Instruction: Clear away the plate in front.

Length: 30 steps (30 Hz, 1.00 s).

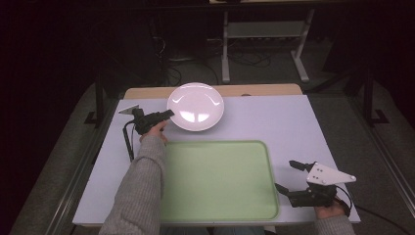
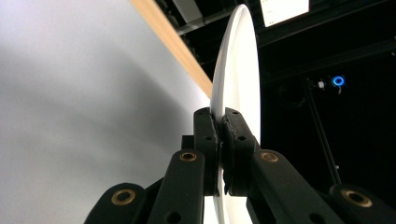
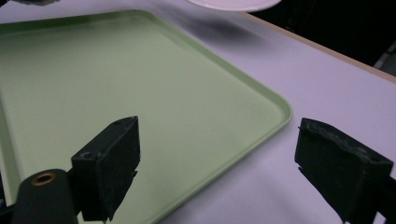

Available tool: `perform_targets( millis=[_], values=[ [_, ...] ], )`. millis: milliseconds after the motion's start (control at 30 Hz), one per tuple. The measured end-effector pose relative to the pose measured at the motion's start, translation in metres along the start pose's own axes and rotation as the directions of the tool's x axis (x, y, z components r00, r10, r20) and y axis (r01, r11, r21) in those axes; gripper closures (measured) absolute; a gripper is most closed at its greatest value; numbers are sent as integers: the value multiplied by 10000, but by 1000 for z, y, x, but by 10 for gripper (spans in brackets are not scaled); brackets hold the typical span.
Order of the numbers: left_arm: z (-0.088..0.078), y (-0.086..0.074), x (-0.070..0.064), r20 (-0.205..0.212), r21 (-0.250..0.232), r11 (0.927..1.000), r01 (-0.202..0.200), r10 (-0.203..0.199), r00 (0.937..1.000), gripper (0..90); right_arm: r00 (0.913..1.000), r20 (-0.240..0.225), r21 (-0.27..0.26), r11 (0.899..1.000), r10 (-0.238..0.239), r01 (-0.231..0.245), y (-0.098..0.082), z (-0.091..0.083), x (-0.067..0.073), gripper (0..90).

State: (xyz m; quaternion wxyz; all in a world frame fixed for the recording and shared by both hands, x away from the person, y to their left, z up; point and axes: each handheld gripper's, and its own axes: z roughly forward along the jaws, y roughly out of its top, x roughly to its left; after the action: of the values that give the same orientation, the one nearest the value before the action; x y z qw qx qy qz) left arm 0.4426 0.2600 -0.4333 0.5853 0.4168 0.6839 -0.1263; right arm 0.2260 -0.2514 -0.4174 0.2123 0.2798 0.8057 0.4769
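We held the white plate (image 1: 195, 106) by its nine-o'clock rim in the left gripper (image 1: 169, 113), fingers clamped thin on the edge above the tabletop (image 1: 293, 127) beyond the green tray (image 1: 215, 181), right gripper (image 1: 286, 178) wide and idle, so that slim pinch risked the plate pivoting loose.

The plate (image 1: 195, 106) is plain glossy white. The tray (image 1: 220, 181) is pale green, unpatterned. The surface (image 1: 293, 127) is light lavender-grey with a tan wooden far edge. Both claws are black, left claw (image 2: 222, 140), right claw (image 3: 224, 168). The sleeve (image 1: 142, 191) is grey knit.
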Motion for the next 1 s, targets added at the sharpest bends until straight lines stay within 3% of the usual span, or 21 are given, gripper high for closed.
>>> perform_targets(
  millis=[333,500,767,1000],
  values=[
    [-28,1,-8,326,422,9952,-886,873,9956,863,10000,17,65,9999,-81,81,0,1,0,135],
    [-42,-2,-10,65,907,9841,-1529,1530,9882,865,9999,78,4,10000,-88,88,0,0,0,135],
    [-56,-16,4,220,1239,9799,-1560,1545,9877,869,9999,96,31,9999,-98,98,1,0,1,135],
    [-58,-26,4,423,1804,9637,-1968,1923,9804,867,9998,97,102,9998,-156,155,1,2,1,135]
  ],
)
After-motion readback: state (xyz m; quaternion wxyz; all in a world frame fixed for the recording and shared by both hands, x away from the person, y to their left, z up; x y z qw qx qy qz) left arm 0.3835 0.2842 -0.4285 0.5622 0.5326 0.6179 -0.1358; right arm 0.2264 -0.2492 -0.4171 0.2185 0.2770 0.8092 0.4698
